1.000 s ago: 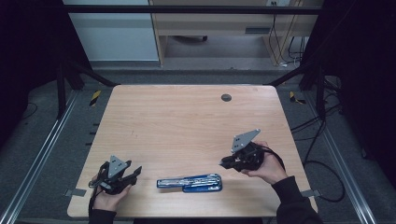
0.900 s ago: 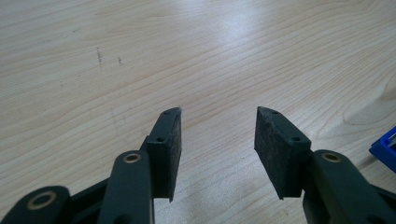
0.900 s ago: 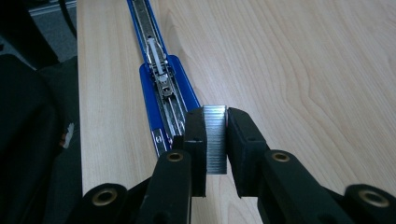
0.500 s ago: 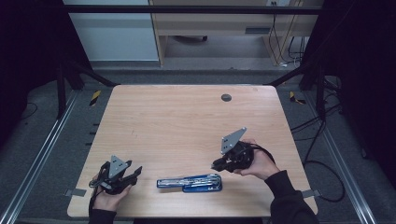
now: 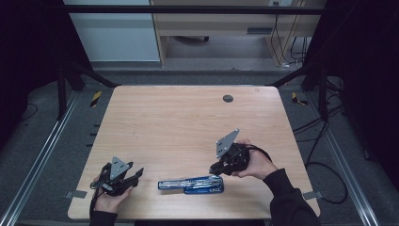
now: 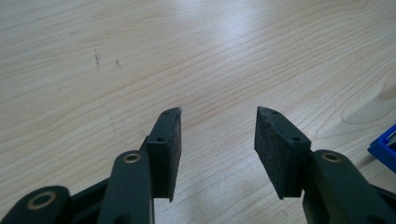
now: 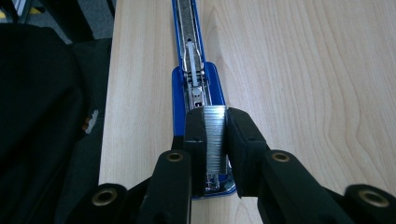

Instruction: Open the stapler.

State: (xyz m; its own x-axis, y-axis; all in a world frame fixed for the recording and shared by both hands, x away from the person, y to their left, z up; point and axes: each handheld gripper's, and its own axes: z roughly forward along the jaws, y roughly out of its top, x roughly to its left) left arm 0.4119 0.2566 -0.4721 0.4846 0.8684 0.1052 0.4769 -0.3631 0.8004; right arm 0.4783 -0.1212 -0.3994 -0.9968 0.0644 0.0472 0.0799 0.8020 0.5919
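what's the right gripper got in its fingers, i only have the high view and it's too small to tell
Observer: A strip of staples, pinched between the fingers of the right gripper.
Operator: where is it relative to the stapler
Observer: Right over the near end of the open blue stapler, in line with its metal channel.
Operator: is the channel loaded
Observer: The stretch ahead of the strip shows bare metal and a white pusher, no staples that I can see.
Operator: left gripper holding anything
Observer: No, the left gripper is open over bare table.
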